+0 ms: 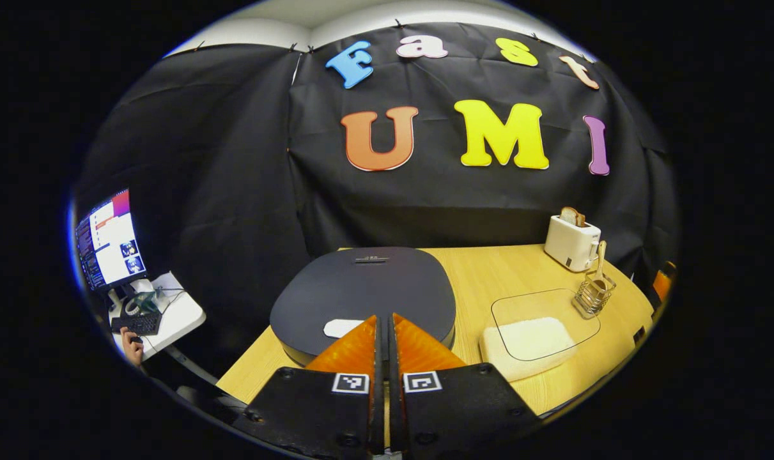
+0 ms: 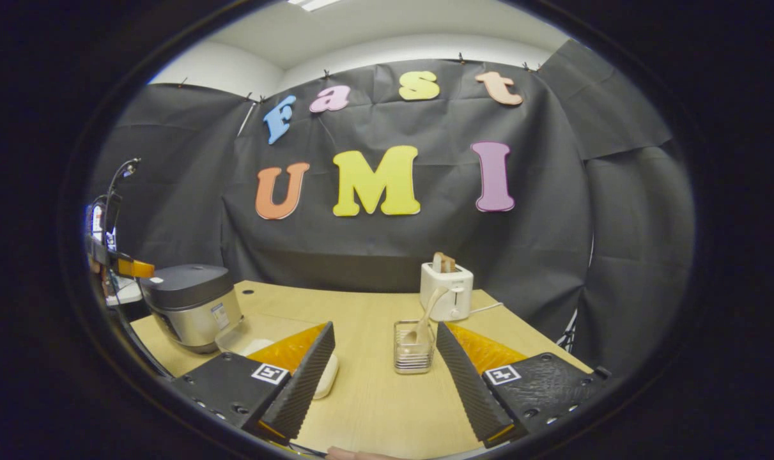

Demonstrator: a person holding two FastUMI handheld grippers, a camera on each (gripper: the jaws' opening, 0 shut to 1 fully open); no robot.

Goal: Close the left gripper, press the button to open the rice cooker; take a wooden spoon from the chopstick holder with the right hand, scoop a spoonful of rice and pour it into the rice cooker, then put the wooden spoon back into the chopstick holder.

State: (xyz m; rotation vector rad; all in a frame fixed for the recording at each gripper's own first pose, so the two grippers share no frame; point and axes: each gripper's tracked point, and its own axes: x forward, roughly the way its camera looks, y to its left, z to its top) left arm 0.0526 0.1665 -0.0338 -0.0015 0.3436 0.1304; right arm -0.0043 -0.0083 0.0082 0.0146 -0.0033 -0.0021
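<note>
Sitting on 1 wooden table (image 2: 374, 396): 1 rice cooker (image 2: 192, 303), lid down, w/ left gripper (image 1: 384, 332) pinched together, empty, over its lid; 1 toaster (image 2: 446, 291); 1 rice container (image 1: 530, 342); 1 chopstick holder (image 2: 413, 348) w/ 1 wooden spoon (image 2: 425, 319), just ahead of right gripper (image 2: 383, 351), spread wide, empty.

One rice cooker (image 2: 192, 305), one toaster (image 2: 447, 291), one chopstick holder (image 2: 413, 348), one wooden spoon (image 2: 425, 319).
</note>
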